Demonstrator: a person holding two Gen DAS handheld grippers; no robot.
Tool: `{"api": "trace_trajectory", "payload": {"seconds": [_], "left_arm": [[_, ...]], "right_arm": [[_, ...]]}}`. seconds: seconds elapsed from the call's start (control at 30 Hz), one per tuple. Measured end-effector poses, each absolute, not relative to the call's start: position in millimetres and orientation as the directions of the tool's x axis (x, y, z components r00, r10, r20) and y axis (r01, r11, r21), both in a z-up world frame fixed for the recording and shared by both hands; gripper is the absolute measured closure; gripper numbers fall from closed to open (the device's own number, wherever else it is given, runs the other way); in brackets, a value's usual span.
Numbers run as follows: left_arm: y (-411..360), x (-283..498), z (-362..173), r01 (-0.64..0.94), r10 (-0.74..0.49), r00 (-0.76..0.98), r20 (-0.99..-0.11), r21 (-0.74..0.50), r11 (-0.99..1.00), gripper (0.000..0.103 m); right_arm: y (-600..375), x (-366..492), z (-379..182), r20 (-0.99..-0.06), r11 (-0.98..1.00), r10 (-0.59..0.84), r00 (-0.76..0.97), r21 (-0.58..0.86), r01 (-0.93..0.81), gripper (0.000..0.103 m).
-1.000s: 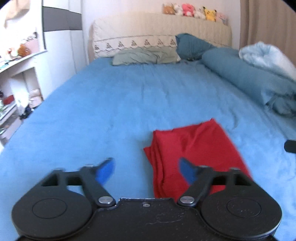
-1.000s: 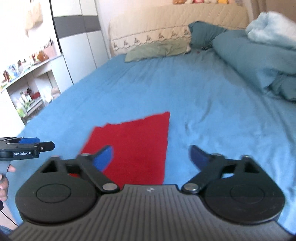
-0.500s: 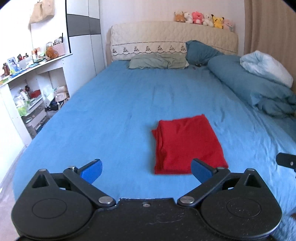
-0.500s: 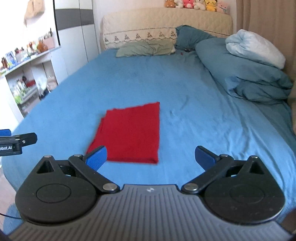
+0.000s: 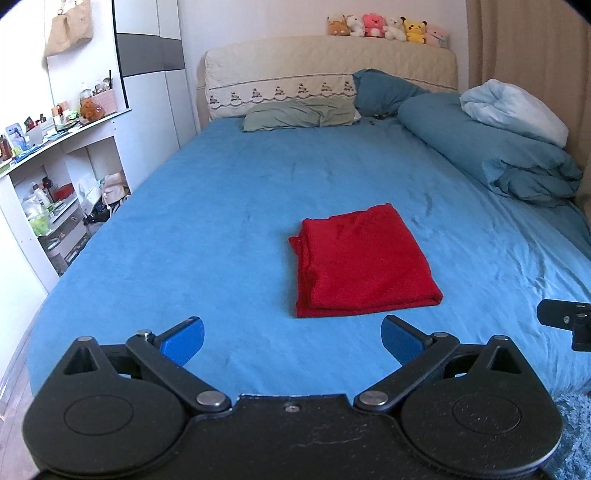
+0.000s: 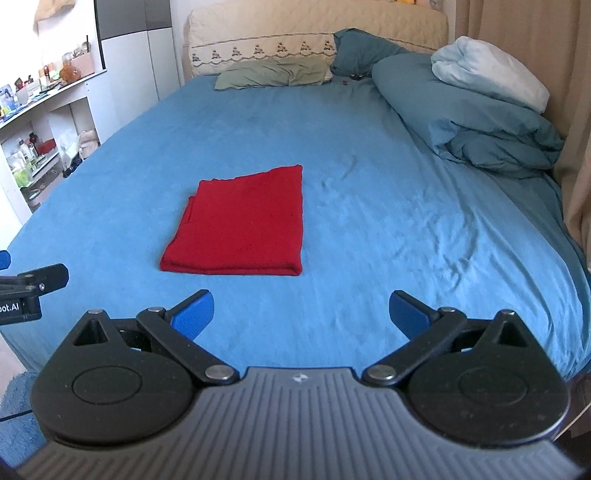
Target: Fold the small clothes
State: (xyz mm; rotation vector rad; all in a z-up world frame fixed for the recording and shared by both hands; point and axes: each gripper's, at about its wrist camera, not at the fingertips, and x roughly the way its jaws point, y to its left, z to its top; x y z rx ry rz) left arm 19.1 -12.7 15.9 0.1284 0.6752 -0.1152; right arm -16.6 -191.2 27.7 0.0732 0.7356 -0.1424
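Note:
A red cloth (image 5: pixel 362 262) lies folded into a flat rectangle on the blue bed sheet (image 5: pixel 207 221); it also shows in the right wrist view (image 6: pixel 240 232). My left gripper (image 5: pixel 291 338) is open and empty, held above the bed's near edge, short of the cloth. My right gripper (image 6: pixel 301 315) is open and empty, also near the foot of the bed, to the right of the cloth. Each gripper shows at the edge of the other's view: the right one (image 5: pixel 565 319) and the left one (image 6: pixel 26 291).
A rolled blue duvet (image 5: pixel 491 155) with a pale blanket lies along the bed's right side. Pillows (image 5: pixel 299 114) sit at the headboard, with plush toys (image 5: pixel 388 26) on top. White shelves (image 5: pixel 48 177) with clutter stand left of the bed. A blue rug (image 6: pixel 14 406) lies on the floor.
Both grippers have pulled back and up from the red cloth toward the foot of the bed. Their jaws have opened wider. The cloth stays folded on the sheet.

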Motion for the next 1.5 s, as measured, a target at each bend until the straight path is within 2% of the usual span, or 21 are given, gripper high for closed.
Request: {"api": "trace_trajectory", "payload": {"seconds": [1.5], "left_arm": [[-11.3,16.3,18.0,0.146,-0.059,0.786,-0.615,0.092,0.985,0.0]], "right_arm": [[-193.9,-14.9,18.5,-0.687,0.987,-0.099,0.72,0.024,0.158,0.0]]}}
